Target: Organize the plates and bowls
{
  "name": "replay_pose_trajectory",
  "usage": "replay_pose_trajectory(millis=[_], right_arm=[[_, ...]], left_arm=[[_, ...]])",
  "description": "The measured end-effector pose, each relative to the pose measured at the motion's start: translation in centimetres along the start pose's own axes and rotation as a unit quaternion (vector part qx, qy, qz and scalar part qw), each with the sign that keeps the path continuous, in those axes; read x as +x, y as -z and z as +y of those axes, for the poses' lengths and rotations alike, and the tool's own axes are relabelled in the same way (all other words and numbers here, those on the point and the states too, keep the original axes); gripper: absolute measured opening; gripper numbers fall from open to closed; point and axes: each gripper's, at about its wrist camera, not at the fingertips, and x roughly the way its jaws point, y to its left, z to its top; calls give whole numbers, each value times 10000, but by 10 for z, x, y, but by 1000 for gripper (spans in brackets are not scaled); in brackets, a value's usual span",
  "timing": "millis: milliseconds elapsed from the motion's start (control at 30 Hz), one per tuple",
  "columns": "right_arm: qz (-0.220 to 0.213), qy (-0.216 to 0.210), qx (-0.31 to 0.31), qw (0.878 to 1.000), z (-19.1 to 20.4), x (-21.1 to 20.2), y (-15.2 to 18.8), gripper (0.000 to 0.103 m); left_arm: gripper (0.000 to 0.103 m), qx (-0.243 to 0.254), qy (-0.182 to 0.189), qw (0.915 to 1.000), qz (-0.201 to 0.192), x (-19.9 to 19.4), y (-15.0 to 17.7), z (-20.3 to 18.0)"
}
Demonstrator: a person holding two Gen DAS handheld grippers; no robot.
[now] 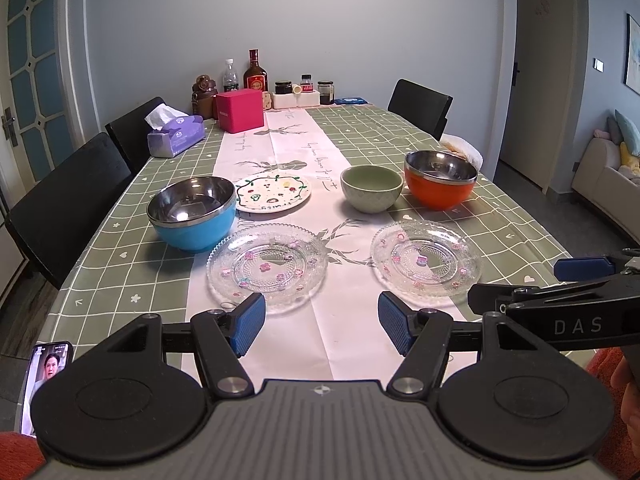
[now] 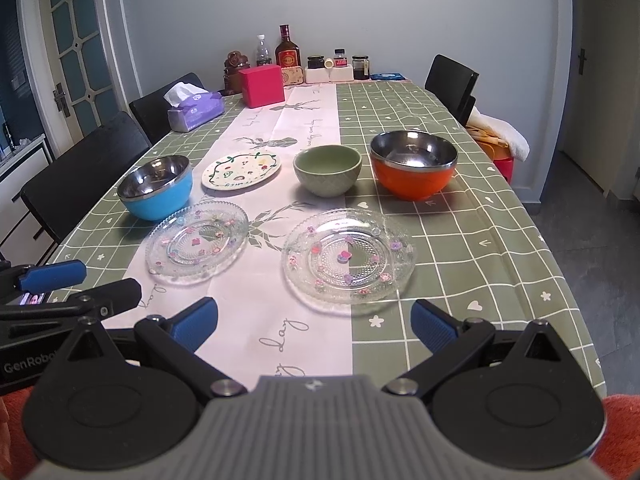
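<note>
The left gripper (image 1: 322,326) is hovering over the near edge of the table (image 1: 520,216) with its blue pads (image 1: 249,328) standing wide apart and nothing between them. The right gripper (image 2: 314,326) is hanging beside it, jaws equally wide and empty.

In the left wrist view, a clear glass plate (image 1: 267,266) with small flower decals is lying just past the left pad, at about 11 o'clock from the gripper's gap. A second glass plate (image 1: 426,260) is sitting at about 1 o'clock, just beyond the right pad. In the right wrist view this second plate (image 2: 348,256) is lying straight ahead at 12 o'clock, and the first one (image 2: 197,245) at about 10 o'clock.

Farther out, a row of four pieces is running across the table. A blue bowl (image 1: 192,212) with a steel lining is standing at 10 o'clock, just beside the first glass plate. A white painted plate (image 1: 273,193) is lying at 11 o'clock, a green ceramic bowl (image 1: 371,188) at 12 to 1 o'clock, and an orange bowl (image 1: 440,180) with a steel lining at 1 o'clock.

At the far end, a tissue box (image 1: 176,136), a pink box (image 1: 240,110) and several bottles (image 1: 255,72) are standing against the wall. A phone (image 1: 46,384) is lying at 8 o'clock by the table's near corner.
</note>
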Motion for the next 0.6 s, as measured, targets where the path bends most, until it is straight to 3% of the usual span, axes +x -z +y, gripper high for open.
replay_pose_trajectory(millis=[600], right_arm=[[44,-34,42,10000,-2,3,0,100]], left_arm=[[76,12,-14,10000,5,0,0,-1]])
